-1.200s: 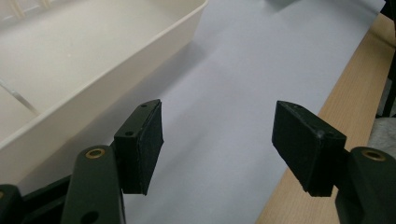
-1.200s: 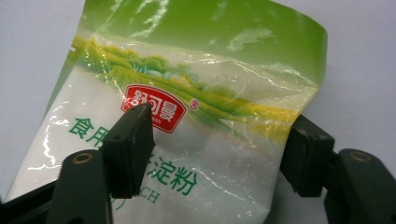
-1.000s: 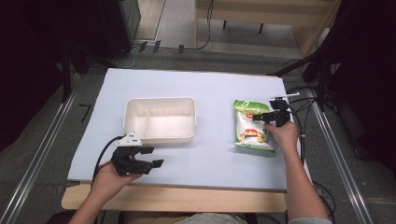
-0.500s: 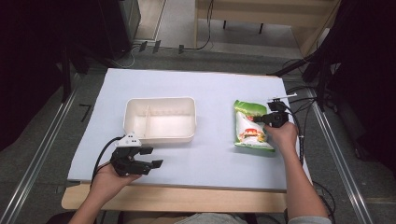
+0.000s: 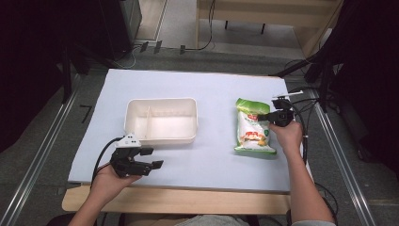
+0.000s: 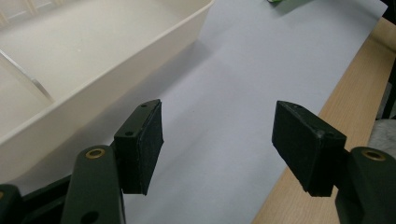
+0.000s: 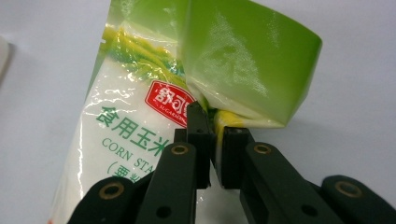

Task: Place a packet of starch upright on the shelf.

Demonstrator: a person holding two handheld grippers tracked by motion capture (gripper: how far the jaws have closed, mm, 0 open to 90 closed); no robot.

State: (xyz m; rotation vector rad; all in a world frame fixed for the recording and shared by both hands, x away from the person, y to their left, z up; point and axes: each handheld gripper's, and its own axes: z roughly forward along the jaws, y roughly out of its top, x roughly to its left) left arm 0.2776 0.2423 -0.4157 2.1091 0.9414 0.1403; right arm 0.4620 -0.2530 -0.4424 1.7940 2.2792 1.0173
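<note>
Cornstarch bag (image 5: 254,127), green and white with a red label, lies flat on the pale blue sheet (image 5: 221,94) toward the right side of the table (image 5: 179,200), well apart from the white tray (image 5: 161,120) that sits left of centre. The right claw (image 5: 267,116) has just been closing, and its jaws now pinch the bag's upper right edge; in the right gripper view the two black pads (image 7: 201,135) stand almost together with a fold of the green film (image 7: 247,60) caught between them, the plastic puckered and lifted just above the pinch. The person's right hand (image 5: 286,134) holds that claw beside the bag's right edge.

The left claw (image 5: 148,157) hangs near the front left corner of the sheet, just in front of the tray. Its jaws stand wide apart with nothing between them; the left gripper view shows bare sheet in the gap, the tray's wall (image 6: 107,88) to the left and the table's wooden edge (image 6: 364,74) to the right. The tray is divided by a thin partition (image 5: 149,117).
</note>
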